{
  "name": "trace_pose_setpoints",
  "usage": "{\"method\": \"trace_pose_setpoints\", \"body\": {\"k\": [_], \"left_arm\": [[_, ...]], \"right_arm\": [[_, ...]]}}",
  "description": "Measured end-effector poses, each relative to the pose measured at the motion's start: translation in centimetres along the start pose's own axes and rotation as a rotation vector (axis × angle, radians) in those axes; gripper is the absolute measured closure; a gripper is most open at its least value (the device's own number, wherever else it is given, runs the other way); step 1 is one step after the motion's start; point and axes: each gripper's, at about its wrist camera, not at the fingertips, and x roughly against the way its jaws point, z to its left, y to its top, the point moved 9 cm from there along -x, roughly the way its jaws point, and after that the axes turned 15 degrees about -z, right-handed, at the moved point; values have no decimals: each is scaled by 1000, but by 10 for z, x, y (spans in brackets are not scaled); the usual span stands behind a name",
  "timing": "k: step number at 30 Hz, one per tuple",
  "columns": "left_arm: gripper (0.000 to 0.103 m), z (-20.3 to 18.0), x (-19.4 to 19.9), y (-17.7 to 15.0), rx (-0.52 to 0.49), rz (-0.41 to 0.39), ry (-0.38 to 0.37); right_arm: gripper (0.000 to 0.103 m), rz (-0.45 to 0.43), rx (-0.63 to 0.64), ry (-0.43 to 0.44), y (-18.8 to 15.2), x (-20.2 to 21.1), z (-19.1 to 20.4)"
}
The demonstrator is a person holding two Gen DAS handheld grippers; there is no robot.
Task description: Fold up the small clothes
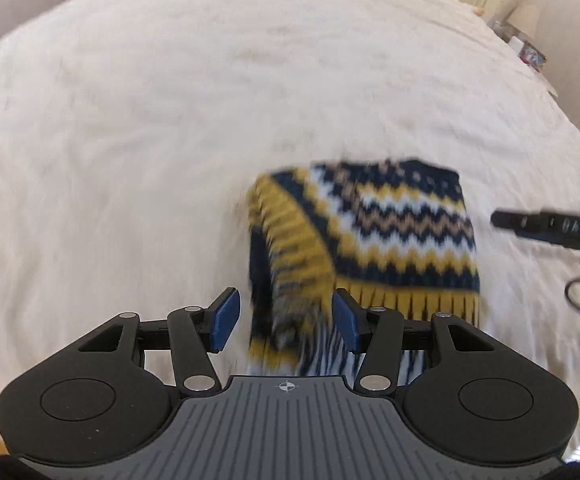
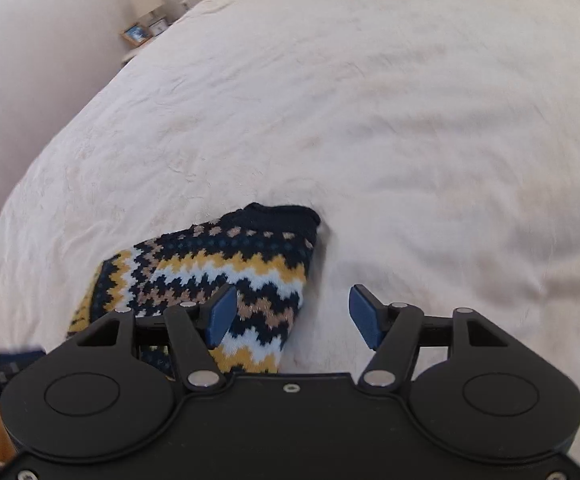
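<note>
Both grippers' jaws gape (gripping nothing) over one knitted sweater [image 1: 389,232] on bedspread [image 1: 170,140].

One knitted sweater [image 1: 373,236], zigzag-patterned in navy, mustard, white and tan, at 6 o'clock on one cream bedspread [image 1: 150,128]. Two grippers: left gripper [image 1: 286,320] with two blue pads [image 1: 226,318], jaws spread apart; right gripper [image 2: 290,316] likewise with two blue pads, spread apart. One table lamp [image 2: 148,0] at 10 o'clock in the right wrist view. Two framed pictures [image 2: 134,34] just below it.
</note>
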Motion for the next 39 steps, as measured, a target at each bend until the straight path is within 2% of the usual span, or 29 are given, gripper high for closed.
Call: {"method": "trace_pose_setpoints", "body": {"k": [3,6,7,9,10,14,19,23,30,33,36,39], "left_arm": [[53,-26,-26,10,-55,-24,25],[50,-22,-56,2,-105,29,77],[49,-20,-65,-3,-97,50,77],[35,-10,-74,-8,-67,81,88],[32,-6,-76,-9,-52,90,97],[31,-5,-78,-10,-32,109,101],[28,-4,-83,-13,-5,124,115],[26,-3,-86,-13,-13,133,118],[26,-3,-87,-13,-2,138,118],[26,-3,-89,-14,4,138,118],[24,-2,-90,-14,5,137,118],[21,-1,-90,-15,4,135,120]], "right_arm": [[35,21,26,-12,-1,-21,4],[33,61,49,-21,-12,-39,0],[30,77,62,-28,-15,-46,0],[26,104,82,-35,-21,-59,-1],[26,126,88,-31,-24,-64,-2],[23,154,77,-32,-32,-74,-5],[16,164,68,-30,-33,-77,-12],[17,171,73,-19,-27,-79,-12],[18,35,95,29,0,-37,5],[18,57,140,72,-13,-23,16],[18,114,217,69,-39,-26,16],[16,151,183,48,-54,-39,8]]}}
